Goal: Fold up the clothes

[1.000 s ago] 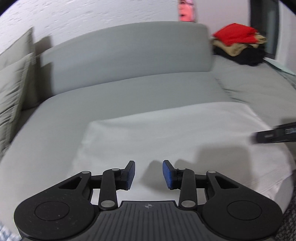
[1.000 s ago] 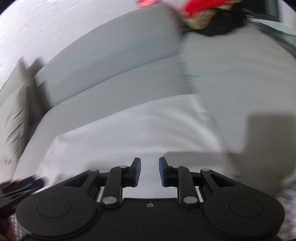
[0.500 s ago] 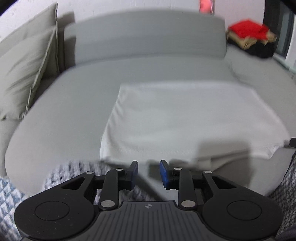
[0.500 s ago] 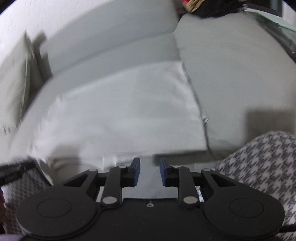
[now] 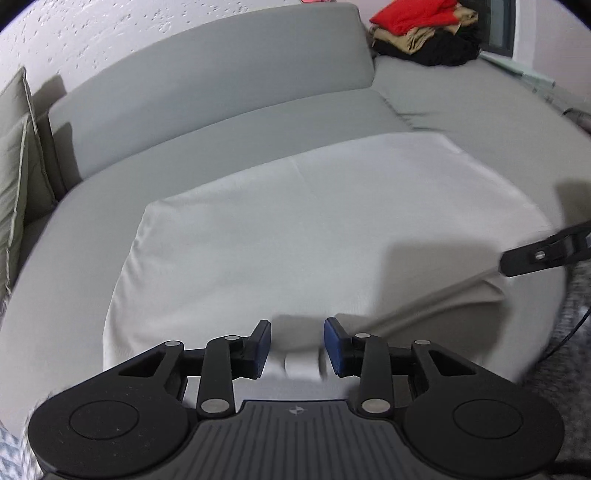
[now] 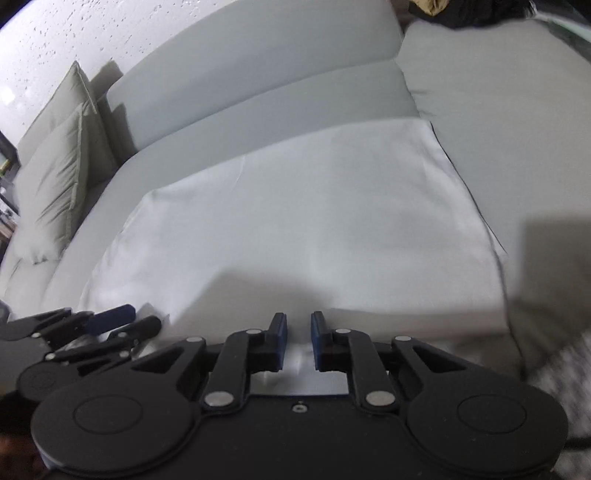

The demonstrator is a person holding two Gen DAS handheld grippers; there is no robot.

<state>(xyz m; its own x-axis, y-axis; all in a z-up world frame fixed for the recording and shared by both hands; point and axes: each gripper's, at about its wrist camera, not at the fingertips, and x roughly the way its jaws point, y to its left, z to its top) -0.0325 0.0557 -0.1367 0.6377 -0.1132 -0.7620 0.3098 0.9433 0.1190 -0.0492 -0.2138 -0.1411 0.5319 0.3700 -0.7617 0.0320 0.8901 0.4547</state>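
Note:
A white cloth lies spread flat on the grey sofa seat. My left gripper is at its near edge towards the left. A small bunch of the hem sits between the jaws, which are opening and do not clamp it. My right gripper is at the near edge further right. Its jaws are closing to a narrow gap with cloth pinched in it. In the left wrist view the hem rises in a ridge up to the right gripper. The left gripper shows at the lower left of the right wrist view.
A pile of red, tan and black clothes sits on the far right of the sofa. Olive cushions lean at the left end. The grey backrest runs behind the cloth. Blurred patterned fabric lies past the sofa's front edge.
Half a second ago both grippers were back off the sofa's front edge with nothing between their jaws. Both have come forward onto the cloth's near hem, and the right side of the hem has lifted.

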